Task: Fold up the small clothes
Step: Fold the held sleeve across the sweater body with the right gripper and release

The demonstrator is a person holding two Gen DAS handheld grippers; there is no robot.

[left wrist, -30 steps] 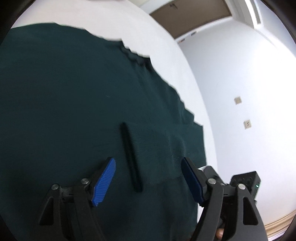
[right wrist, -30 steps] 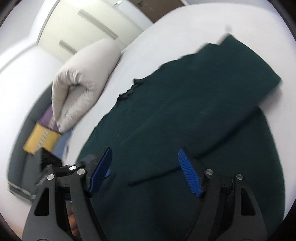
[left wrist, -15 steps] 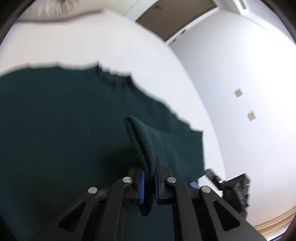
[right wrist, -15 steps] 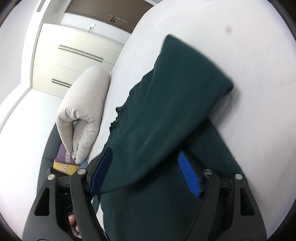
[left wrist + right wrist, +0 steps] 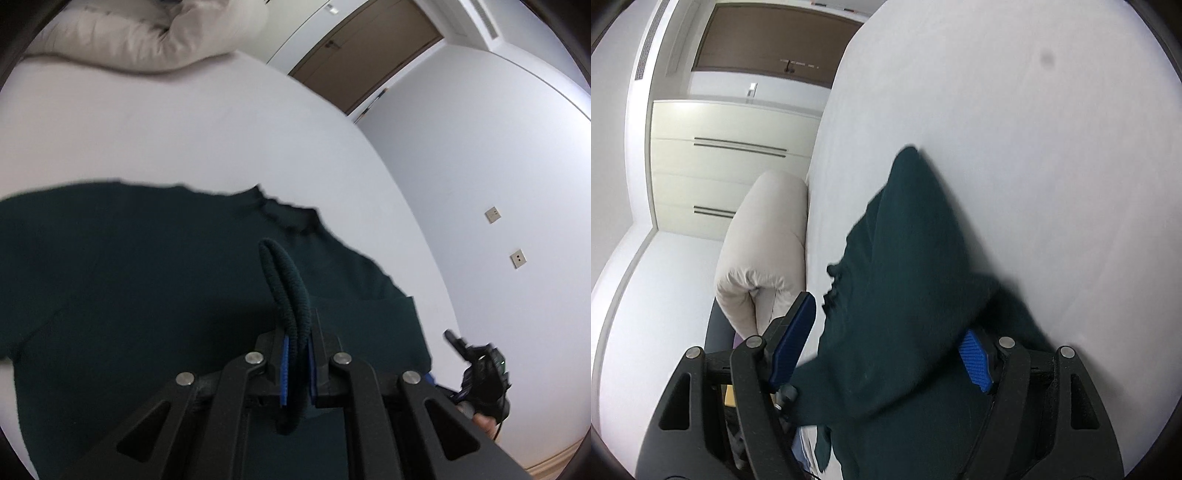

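Having closed since a second ago, left hand-held gripper (image 5: 296,363) now pinching one folded hem of the sweater (image 5: 129,277) and lifting it. Lying spread on one white bed (image 5: 166,129), near one duvet (image 5: 147,33). Right hand-held gripper (image 5: 882,350) standing wide, two pads apart, cloth draping between without being squeezed.

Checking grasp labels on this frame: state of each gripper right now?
Left gripper: shut on ribbed edge of the dark green knit sweater.
Right gripper: open, sweater cloth between its pads, not clamped.
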